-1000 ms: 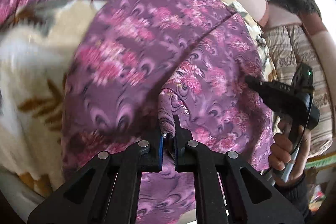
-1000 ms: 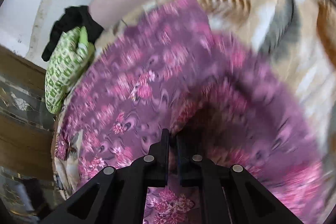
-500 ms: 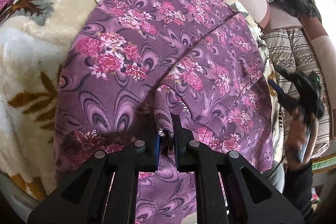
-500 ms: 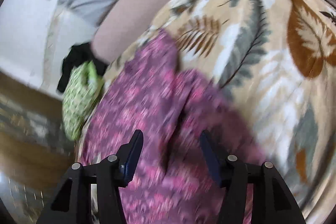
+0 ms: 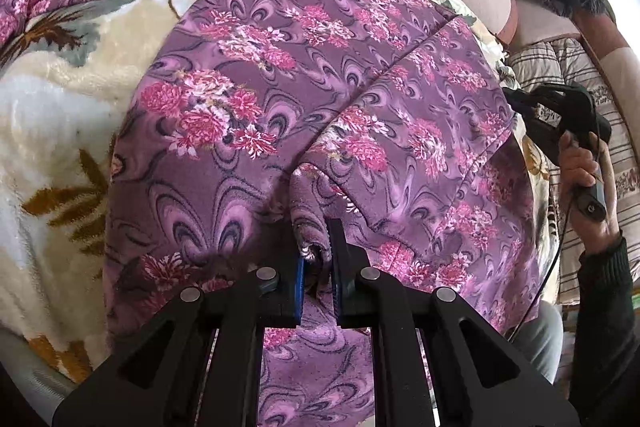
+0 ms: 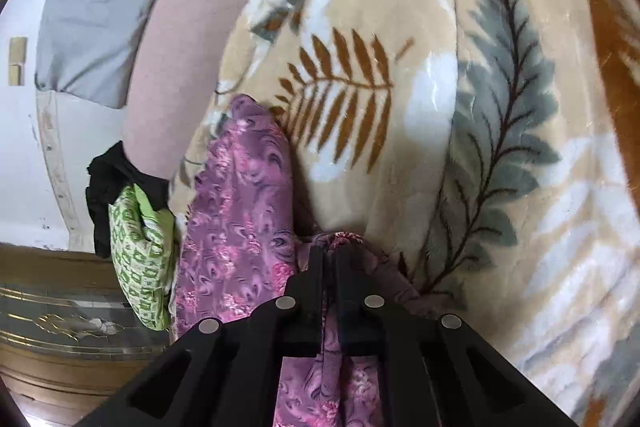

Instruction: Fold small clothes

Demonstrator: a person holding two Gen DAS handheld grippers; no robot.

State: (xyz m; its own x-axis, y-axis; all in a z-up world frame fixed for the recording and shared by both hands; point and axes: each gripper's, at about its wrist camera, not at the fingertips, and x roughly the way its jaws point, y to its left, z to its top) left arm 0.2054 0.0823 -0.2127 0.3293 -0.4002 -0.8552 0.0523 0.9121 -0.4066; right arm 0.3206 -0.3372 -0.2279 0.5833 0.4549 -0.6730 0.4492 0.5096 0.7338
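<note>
Purple floral garment spread flat, both claws pinching folds

Leaf-print cream blanket over bed; pale wall behind; dark carved wooden furniture alongside.

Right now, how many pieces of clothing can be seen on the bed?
3: the purple floral garment spread on the blanket, the green patterned piece at the bed's edge, the black piece beside it. Others may be hidden.

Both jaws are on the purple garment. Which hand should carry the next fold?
Right, probably. The right gripper has just closed its jaws on the purple garment at its edge, free to carry over; the left gripper pinches a bunch mid-cloth, better as an anchor.
</note>
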